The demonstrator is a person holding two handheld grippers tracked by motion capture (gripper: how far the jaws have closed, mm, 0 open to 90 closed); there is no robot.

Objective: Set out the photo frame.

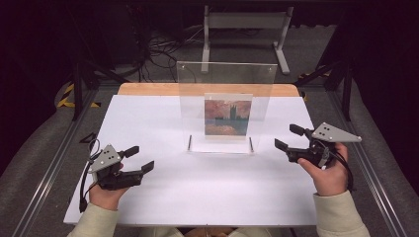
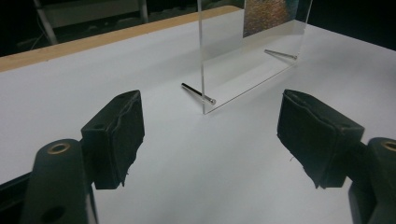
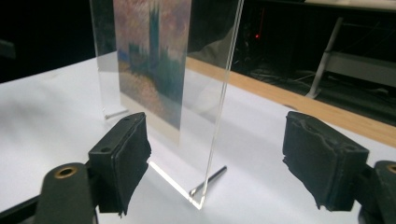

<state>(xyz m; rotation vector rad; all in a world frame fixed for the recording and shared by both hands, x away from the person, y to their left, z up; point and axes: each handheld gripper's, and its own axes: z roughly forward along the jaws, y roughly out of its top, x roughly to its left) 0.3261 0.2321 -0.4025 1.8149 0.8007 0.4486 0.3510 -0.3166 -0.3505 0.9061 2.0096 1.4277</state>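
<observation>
The acrylic picture frame stands upright on the worktop — apparently placed; left gripper and right gripper gape empty, apart from it.

Clear frame, painted picture, white bench

The stand is clear and colourless, with silver pins at its foot; the picture inside shows a pink-orange sky, dark blue-green towers and mottled orange-brown below. The bench is white with a pale wood strip along its far edge. Both hand-held grippers, left and right, are black with grey plates; the sleeves are cream.
</observation>
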